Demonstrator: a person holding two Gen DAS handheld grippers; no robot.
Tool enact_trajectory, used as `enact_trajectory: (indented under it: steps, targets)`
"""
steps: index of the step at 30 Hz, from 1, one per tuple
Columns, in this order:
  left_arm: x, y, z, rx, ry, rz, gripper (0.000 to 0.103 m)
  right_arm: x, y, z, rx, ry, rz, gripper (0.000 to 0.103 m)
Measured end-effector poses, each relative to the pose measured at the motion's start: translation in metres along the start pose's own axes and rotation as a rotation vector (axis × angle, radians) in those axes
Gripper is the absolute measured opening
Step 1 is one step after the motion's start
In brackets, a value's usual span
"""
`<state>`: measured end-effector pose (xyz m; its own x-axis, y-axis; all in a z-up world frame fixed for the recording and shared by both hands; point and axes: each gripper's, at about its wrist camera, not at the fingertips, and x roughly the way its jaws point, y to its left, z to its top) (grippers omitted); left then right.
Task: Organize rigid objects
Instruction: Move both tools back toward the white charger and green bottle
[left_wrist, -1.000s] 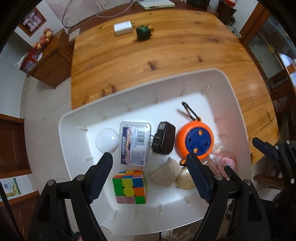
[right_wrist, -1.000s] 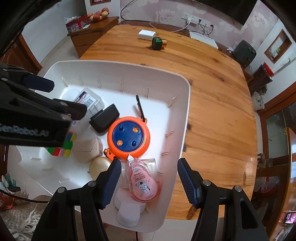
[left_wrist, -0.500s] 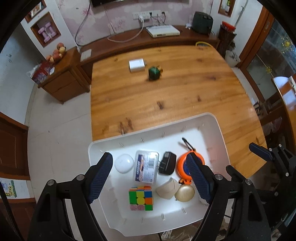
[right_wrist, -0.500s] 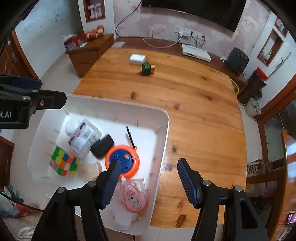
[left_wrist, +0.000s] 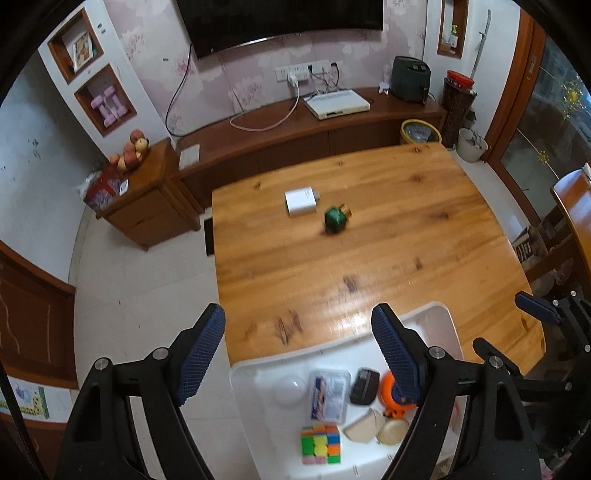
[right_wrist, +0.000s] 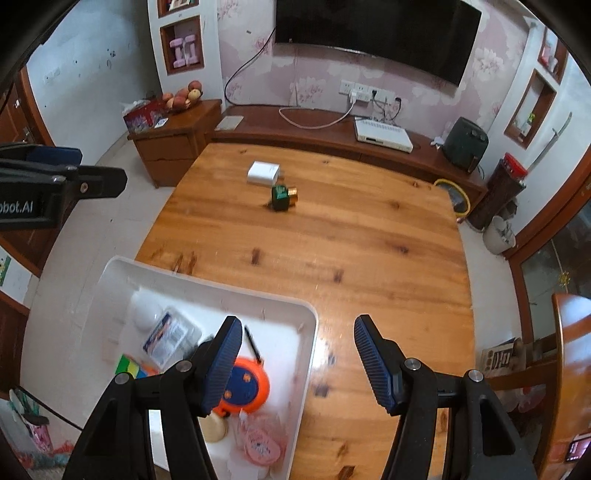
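While both hand-held grippers (left_wrist: 297, 354) (right_wrist: 297, 363) gape empty, a wooden table (left_wrist: 369, 254) fills the wallpapered room.

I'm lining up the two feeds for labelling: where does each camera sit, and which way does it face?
Left wrist: on the left gripper, looking down and forward over the white bin and wooden table; its own open jaws show, and the right gripper at the right edge.
Right wrist: on the right gripper, facing likewise; its empty jaws show, the left gripper at the left edge.
Shared: bin, table, white box, green object, TV wall.
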<state>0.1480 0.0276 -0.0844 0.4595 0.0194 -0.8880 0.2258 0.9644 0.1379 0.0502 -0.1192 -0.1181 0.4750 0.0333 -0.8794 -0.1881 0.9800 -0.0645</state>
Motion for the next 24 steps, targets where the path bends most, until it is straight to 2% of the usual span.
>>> enact_trajectory:
  steps: [9, 11, 19, 24]
  targets:
    - [0.015, 0.025, 0.049, -0.010, -0.035, 0.013, 0.084, 0.011, -0.001, 0.047, -0.016, -0.031, -0.034, 0.064]
    - [0.023, 0.034, 0.061, -0.025, -0.034, 0.006, 0.084, 0.019, -0.004, 0.061, -0.007, -0.028, -0.036, 0.069]
    - [0.083, 0.058, 0.101, -0.060, 0.046, -0.016, 0.084, 0.055, -0.009, 0.106, 0.009, -0.030, -0.044, 0.070]
    - [0.124, 0.058, 0.117, -0.058, 0.099, -0.037, 0.084, 0.093, -0.014, 0.130, 0.017, -0.027, -0.012, 0.070]
